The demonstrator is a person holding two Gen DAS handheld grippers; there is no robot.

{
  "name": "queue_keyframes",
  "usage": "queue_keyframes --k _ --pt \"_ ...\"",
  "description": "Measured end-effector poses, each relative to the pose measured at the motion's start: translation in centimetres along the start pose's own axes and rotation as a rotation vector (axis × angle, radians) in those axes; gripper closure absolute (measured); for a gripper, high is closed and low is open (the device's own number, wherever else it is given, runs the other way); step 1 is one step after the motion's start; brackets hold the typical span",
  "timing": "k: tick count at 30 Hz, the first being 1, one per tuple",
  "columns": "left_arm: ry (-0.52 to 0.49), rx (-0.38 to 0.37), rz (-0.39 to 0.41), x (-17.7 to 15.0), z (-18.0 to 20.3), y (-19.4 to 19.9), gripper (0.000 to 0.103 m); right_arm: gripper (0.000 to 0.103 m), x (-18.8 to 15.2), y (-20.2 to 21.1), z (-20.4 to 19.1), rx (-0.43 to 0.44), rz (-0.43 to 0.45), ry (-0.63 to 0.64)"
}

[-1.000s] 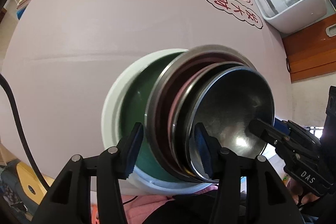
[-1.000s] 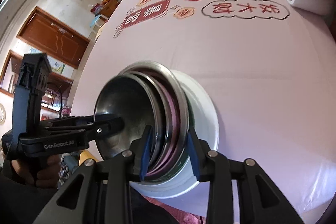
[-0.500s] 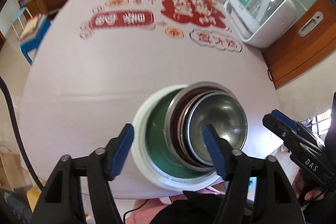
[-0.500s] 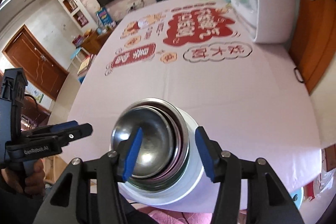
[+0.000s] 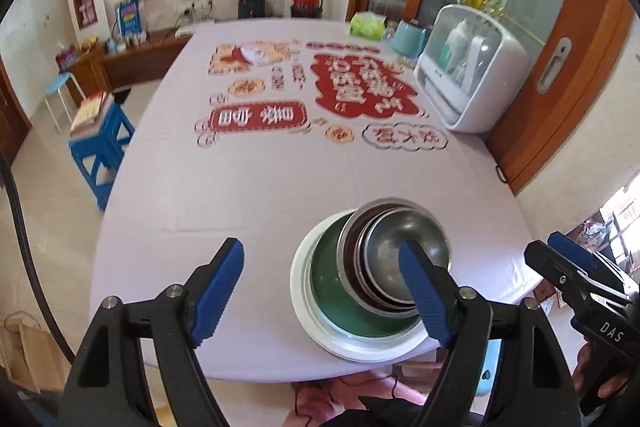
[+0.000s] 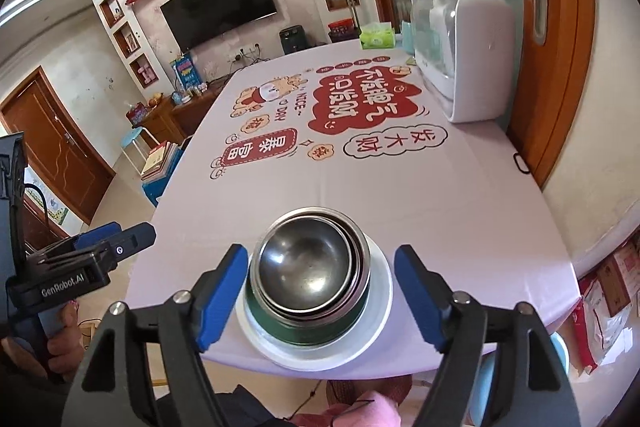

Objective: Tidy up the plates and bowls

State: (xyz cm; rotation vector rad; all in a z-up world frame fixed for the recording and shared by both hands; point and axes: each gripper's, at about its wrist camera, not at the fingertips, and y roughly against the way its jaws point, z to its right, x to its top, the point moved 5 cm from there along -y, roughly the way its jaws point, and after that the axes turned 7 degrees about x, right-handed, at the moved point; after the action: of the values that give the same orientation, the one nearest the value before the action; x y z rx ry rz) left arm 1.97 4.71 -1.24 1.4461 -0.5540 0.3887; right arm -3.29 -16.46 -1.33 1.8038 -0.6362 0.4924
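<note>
Stack [image 5: 372, 275] of nested steel bowls on a green dish and white plate sits lower centre of the left view, near the desk [image 5: 256, 195] edge; left claw [image 5: 326, 293] released, jaws just opened, nothing gripped. Likely rigid, slick, top-heavy: lift by the plate rim.

Right view: stack [image 6: 310, 277] bottom centre, right claw [image 6: 322, 297] likewise open and empty. Printed tablecloth; television on the far wall.

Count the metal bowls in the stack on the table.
3, as far as the rims show: all nested inside the green dish on the white plate, smallest bowl on top. More may hide underneath.
</note>
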Motion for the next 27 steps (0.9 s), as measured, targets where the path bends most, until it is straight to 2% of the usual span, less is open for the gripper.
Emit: queue_keyframes --k 4,7,9,13,18,21,23,27 --pt "0.010 0.038 0.035 -0.1 0.8 1.6 0.020 0.021 0.4 0.8 -0.9 0.019 0.013 0.034" --pt "0.009 0.052 0.039 -0.1 1.8 2.2 0.020 0.020 0.7 0.8 -0.9 0.009 -0.019 0.064" --pt "0.012 0.062 0.050 0.0 2.3 2.6 0.019 0.019 0.6 1.3 -1.0 0.033 -0.028 0.052" --pt "0.006 0.118 0.089 0.2 3.3 3.5 0.017 0.017 0.0 2.2 -0.9 -0.009 -0.019 0.065" --pt "0.016 0.175 0.142 0.4 4.1 4.9 0.014 0.017 -0.8 3.1 -0.6 0.001 0.002 0.082" --pt "0.008 0.193 0.158 0.0 4.7 5.5 0.006 0.012 -0.7 3.6 -0.3 -0.016 0.039 0.087" --pt "0.011 0.211 0.165 -0.6 5.1 5.9 0.005 0.010 -1.0 3.5 -0.3 -0.039 0.036 0.096" --pt "0.026 0.241 0.163 -1.4 5.1 6.2 0.001 0.007 -1.7 3.6 -0.1 -0.022 0.029 0.099"
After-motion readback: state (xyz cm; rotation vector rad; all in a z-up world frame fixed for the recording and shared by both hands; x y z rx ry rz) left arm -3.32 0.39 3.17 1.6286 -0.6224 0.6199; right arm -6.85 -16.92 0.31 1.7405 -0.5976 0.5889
